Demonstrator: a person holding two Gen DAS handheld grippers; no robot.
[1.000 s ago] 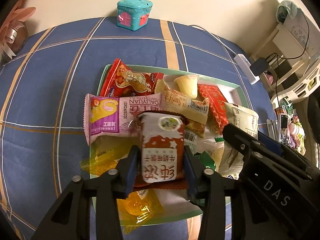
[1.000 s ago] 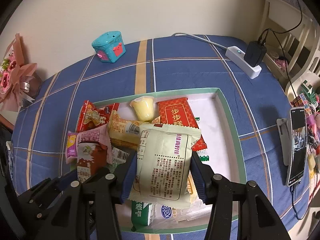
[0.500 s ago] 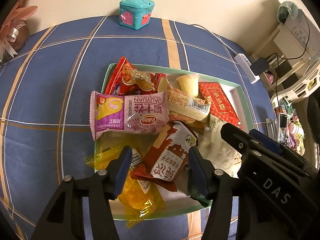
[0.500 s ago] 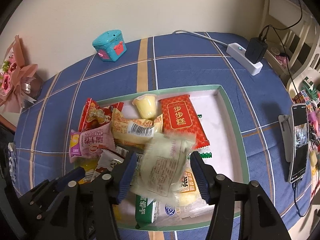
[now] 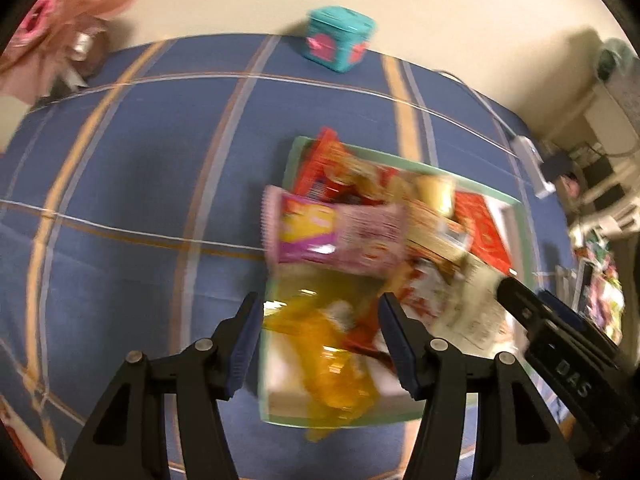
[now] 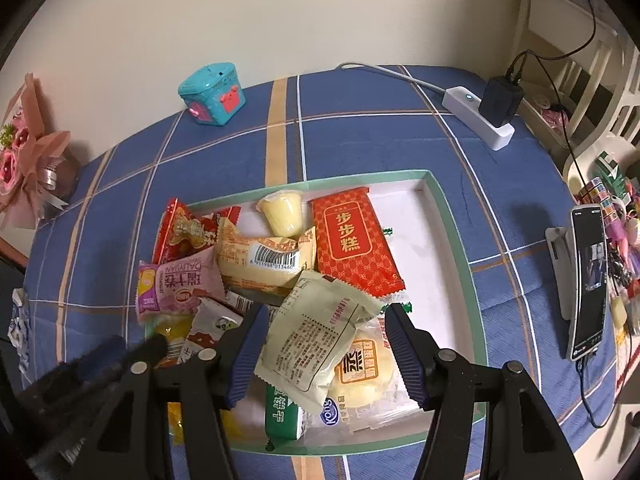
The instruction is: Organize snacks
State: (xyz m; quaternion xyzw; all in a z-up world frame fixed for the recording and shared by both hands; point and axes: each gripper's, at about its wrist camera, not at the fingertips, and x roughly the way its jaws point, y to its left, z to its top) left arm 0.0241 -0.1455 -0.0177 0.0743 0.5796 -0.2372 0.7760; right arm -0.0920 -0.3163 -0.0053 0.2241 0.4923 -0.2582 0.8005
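A green-rimmed white tray point(image 6: 456, 240) on a blue checked cloth holds several snack packets. My right gripper point(image 6: 326, 314) hangs open over the near half of the tray. The cream packet point(image 6: 316, 340) lies loose on the pile below it, clear of the pads. My left gripper point(image 5: 319, 304) hovers over the tray's point(image 5: 404, 159) left end in a blurred view, its jaws opening, with nothing between them. Yellow packets point(image 5: 332, 344) lie beneath it. The brown-and-white packet point(image 6: 208, 328) rests on the pile beside the pink packet point(image 6: 176, 284).
A red packet point(image 6: 352, 240) and a jelly cup point(image 6: 280, 212) lie further back in the tray. A teal toy box point(image 6: 212, 94) stands by the wall, a power strip point(image 6: 478, 116) at the back right, a phone on a stand point(image 6: 586, 280) right, a pink bouquet point(image 6: 24, 152) left.
The left gripper let go of the brown-and-white packet, which fell onto the pile, then swung left. The right gripper opened and the cream packet dropped onto the snacks.
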